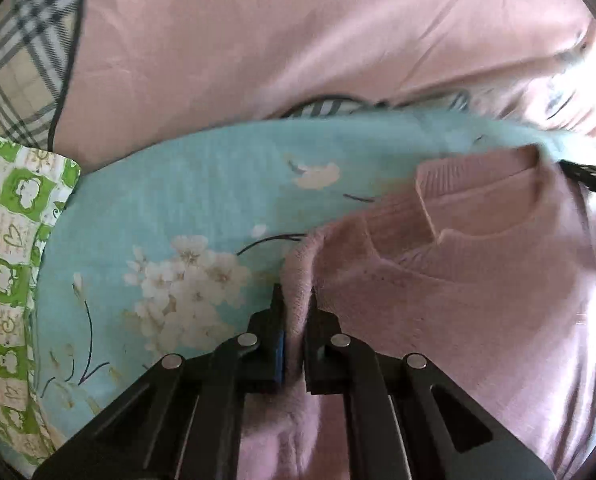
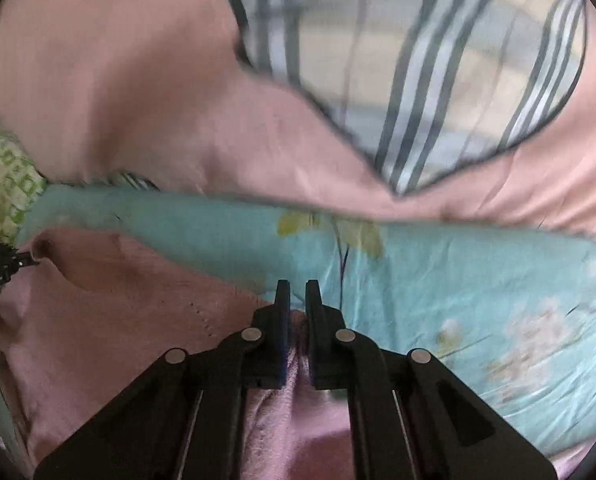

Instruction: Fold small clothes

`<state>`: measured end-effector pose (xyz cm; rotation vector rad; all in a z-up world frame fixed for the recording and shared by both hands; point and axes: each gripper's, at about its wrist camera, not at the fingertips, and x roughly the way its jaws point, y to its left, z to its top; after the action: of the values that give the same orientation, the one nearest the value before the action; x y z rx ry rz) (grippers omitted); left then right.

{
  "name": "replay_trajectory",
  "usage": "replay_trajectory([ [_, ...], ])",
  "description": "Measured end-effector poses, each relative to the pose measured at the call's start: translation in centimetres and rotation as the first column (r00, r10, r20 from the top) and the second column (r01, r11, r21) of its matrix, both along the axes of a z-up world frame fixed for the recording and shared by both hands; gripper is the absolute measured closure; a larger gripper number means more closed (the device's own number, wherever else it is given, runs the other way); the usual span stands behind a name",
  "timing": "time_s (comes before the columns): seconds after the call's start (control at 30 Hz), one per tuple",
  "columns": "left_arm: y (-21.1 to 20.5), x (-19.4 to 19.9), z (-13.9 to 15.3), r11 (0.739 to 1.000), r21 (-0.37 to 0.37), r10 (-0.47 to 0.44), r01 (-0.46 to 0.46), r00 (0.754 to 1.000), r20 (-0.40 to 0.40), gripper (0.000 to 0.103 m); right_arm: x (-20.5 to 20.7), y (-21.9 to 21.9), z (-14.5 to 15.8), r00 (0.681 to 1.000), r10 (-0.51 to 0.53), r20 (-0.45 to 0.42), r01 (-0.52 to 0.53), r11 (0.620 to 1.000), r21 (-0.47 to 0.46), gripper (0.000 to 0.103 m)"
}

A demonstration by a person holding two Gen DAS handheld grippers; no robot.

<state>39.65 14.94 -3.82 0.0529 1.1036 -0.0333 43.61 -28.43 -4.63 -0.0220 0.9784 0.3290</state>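
Observation:
A small pink knit sweater (image 1: 458,300) with a ribbed collar (image 1: 470,200) lies on a light blue flowered sheet (image 1: 186,208). My left gripper (image 1: 296,300) is shut on the sweater's left shoulder edge, with fuzzy pink cloth bunched between its fingers. In the right wrist view the sweater (image 2: 110,312) spreads to the left. My right gripper (image 2: 298,292) is shut on the sweater's right edge, with pink cloth pinched low between the fingers. The left gripper's tip (image 2: 6,264) shows at the far left. The right gripper's tip (image 1: 590,178) shows at the right edge.
A pink quilt (image 1: 298,40) with a grey plaid patch (image 2: 438,80) is heaped behind the blue sheet (image 2: 458,280). A green and white patterned cloth (image 1: 10,260) lies at the left.

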Motion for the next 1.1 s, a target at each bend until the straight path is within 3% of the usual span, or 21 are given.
replay_trajectory([
  [0.07, 0.1, 0.0, -0.2, 0.999, 0.012, 0.041, -0.041, 0.999, 0.002, 0.095, 0.3, 0.6, -1.3, 0.999, -0.036, -0.016, 0.035, 0.998, -0.050, 0.095],
  [0.2, -1.2, 0.2, 1.2, 0.996, 0.021, 0.082, -0.083, 0.996, 0.028, 0.079, -0.5, 0.1, 0.2, 0.996, -0.087, -0.011, 0.087, 0.996, 0.004, 0.087],
  [0.23, -1.0, -0.6, 2.1, 0.995, 0.028, 0.090, -0.091, 0.995, 0.035, 0.075, -1.3, -0.6, 1.2, 0.996, -0.091, -0.001, 0.091, 0.996, 0.022, 0.081],
  [0.3, -0.5, -2.2, 3.5, 0.995, 0.017, 0.100, -0.101, 0.994, 0.039, 0.057, -3.6, -2.6, 3.2, 0.993, -0.108, 0.036, 0.106, 0.992, 0.066, 0.064],
  [0.33, -0.3, -3.4, 4.2, 0.993, 0.004, 0.114, -0.115, 0.992, 0.053, 0.055, -5.0, -3.7, 4.1, 0.991, -0.126, 0.055, 0.121, 0.989, 0.079, 0.054],
  [0.43, -0.3, -6.5, 5.4, 0.990, -0.061, 0.131, -0.128, 0.989, 0.061, 0.053, -10.4, -9.0, 5.3, 0.971, -0.226, 0.078, 0.217, 0.970, 0.106, 0.052],
  [0.5, -1.2, -8.6, 6.0, 0.986, -0.110, 0.131, -0.124, 0.990, 0.060, 0.051, -13.0, -11.9, 4.6, 0.950, -0.307, 0.058, 0.299, 0.948, 0.109, 0.052],
  [0.6, -3.0, -11.2, 5.9, 0.976, -0.175, 0.136, -0.128, 0.990, 0.040, 0.043, -17.7, -18.4, 3.6, 0.870, -0.494, 0.007, 0.490, 0.864, 0.115, 0.051],
  [0.63, -3.8, -11.6, 5.5, 0.972, -0.200, 0.135, -0.127, 0.991, 0.026, 0.043, -19.6, -20.9, 3.1, 0.829, -0.559, -0.013, 0.556, 0.823, 0.118, 0.051],
  [0.77, -7.8, -12.6, 3.4, 0.961, -0.241, 0.133, -0.138, 0.990, -0.036, 0.040, -24.8, -29.5, 0.6, 0.638, -0.765, -0.087, 0.768, 0.623, 0.151, 0.051],
  [0.93, -10.0, -12.5, 0.5, 0.944, -0.288, 0.135, -0.163, 0.984, -0.113, 0.040, -25.9, -36.9, -2.1, 0.462, -0.860, -0.217, 0.870, 0.390, 0.302, 0.051],
  [1.03, -11.5, -12.1, -0.5, 0.953, -0.265, 0.116, -0.149, 0.984, -0.136, 0.040, -25.4, -38.9, -3.5, 0.420, -0.873, -0.248, 0.877, 0.321, 0.356, 0.051],
  [1.1, -12.2, -12.1, -0.8, 0.959, -0.252, 0.098, -0.133, 0.985, -0.145, 0.040, -24.8, -39.3, -4.2, 0.428, -0.870, -0.244, 0.868, 0.320, 0.380, 0.051],
])
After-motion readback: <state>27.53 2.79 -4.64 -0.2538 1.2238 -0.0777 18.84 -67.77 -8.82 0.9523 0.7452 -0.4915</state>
